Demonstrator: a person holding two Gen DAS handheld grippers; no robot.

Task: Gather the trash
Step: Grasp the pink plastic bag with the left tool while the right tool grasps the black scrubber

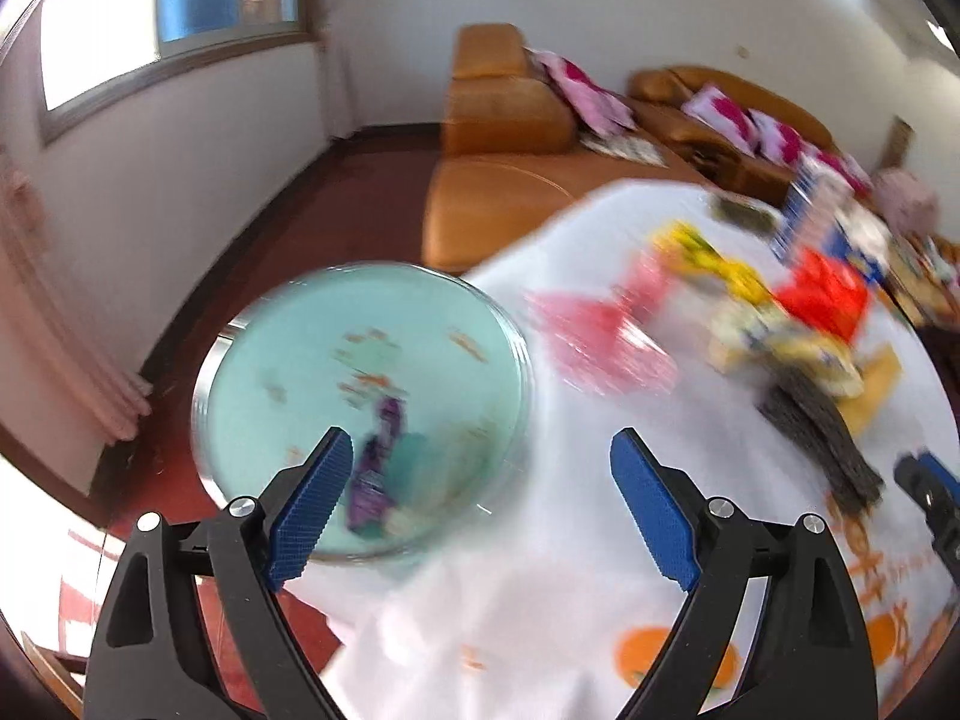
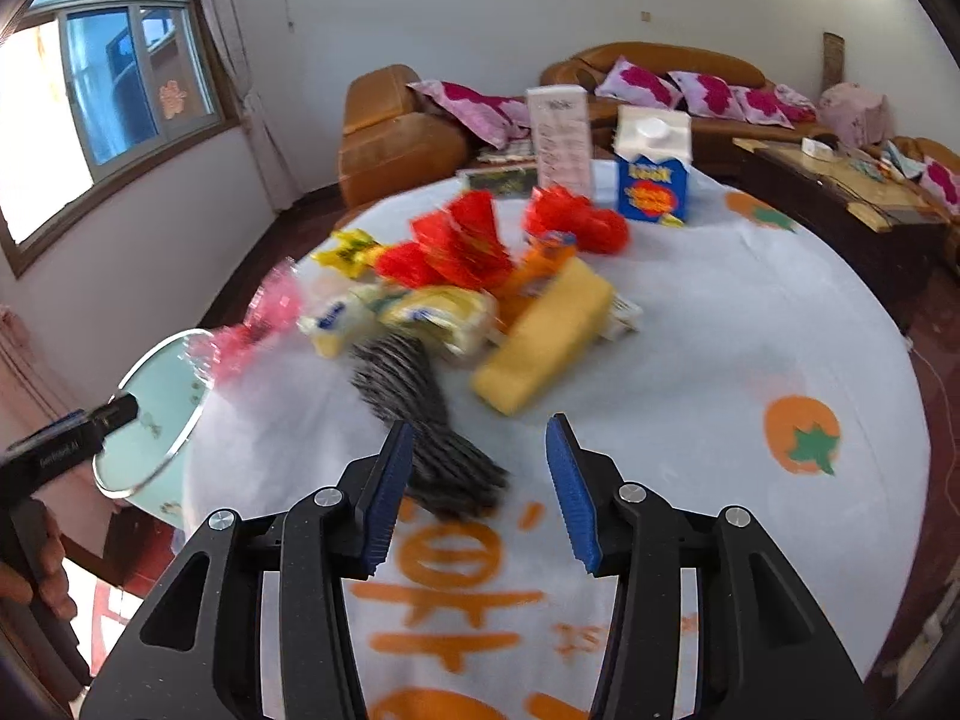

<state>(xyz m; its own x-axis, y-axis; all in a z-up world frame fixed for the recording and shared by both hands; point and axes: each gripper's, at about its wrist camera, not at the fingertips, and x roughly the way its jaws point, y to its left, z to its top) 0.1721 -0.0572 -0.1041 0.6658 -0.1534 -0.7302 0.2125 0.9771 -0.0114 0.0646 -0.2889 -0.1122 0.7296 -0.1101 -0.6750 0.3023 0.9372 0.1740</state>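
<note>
A pale teal bin with a silver rim stands beside the table's left edge, and a purple wrapper lies inside it. My left gripper hangs open over the bin's near side and the tablecloth edge, with nothing between its pads. A blurred trash pile lies on the table: a pink wrapper, red wrappers, a yellow packet, a yellow block and a grey striped cloth. My right gripper is open and empty, its left finger just over the cloth's near end.
The round table wears a white cloth with orange prints. A blue carton and a tall white carton stand at its far side. Orange sofas with pink cushions and a low wooden table lie beyond. A hand holds the left gripper.
</note>
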